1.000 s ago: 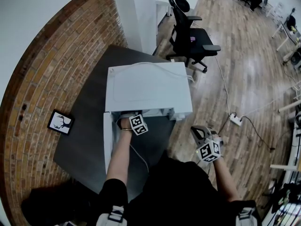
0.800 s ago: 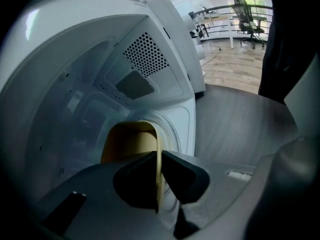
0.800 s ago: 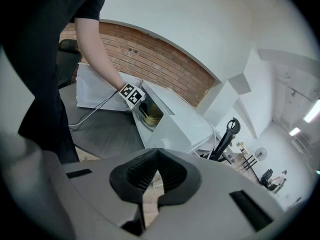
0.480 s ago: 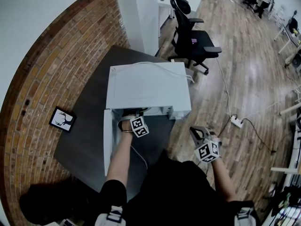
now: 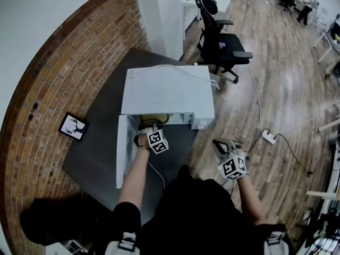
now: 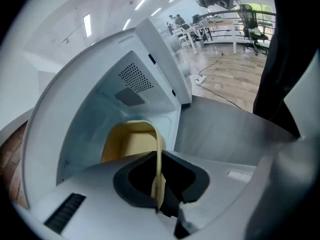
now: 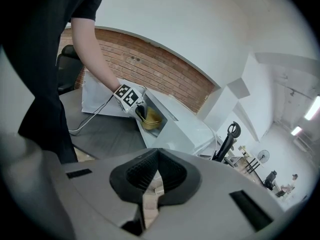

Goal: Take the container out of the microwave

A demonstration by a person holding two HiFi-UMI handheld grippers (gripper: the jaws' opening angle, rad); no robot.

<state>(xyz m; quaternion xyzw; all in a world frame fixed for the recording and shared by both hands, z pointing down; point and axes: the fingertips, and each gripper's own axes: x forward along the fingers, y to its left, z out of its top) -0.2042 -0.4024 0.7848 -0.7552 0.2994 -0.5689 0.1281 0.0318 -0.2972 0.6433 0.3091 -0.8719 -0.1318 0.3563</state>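
Observation:
The white microwave (image 5: 167, 92) stands on a dark table, its door (image 5: 121, 152) swung open to the left. A yellow container (image 5: 154, 120) shows at the mouth of the cavity. My left gripper (image 5: 151, 128) reaches into that opening. In the left gripper view, the left gripper (image 6: 159, 184) is shut on the near rim of the container (image 6: 127, 141), which is still partly inside the microwave (image 6: 150, 64). My right gripper (image 5: 222, 147) hangs over the wooden floor to the right, away from the microwave. Its jaws (image 7: 152, 181) are shut with nothing between them.
A framed deer picture (image 5: 73, 127) lies on the table (image 5: 93, 161) at the left by the brick wall. A black office chair (image 5: 220, 33) stands behind the microwave. A power strip (image 5: 267, 136) with cables lies on the floor at the right.
The left gripper has drawn back toward me, and the yellow container now shows at the microwave's opening, where it was hidden before. The right gripper has barely moved.

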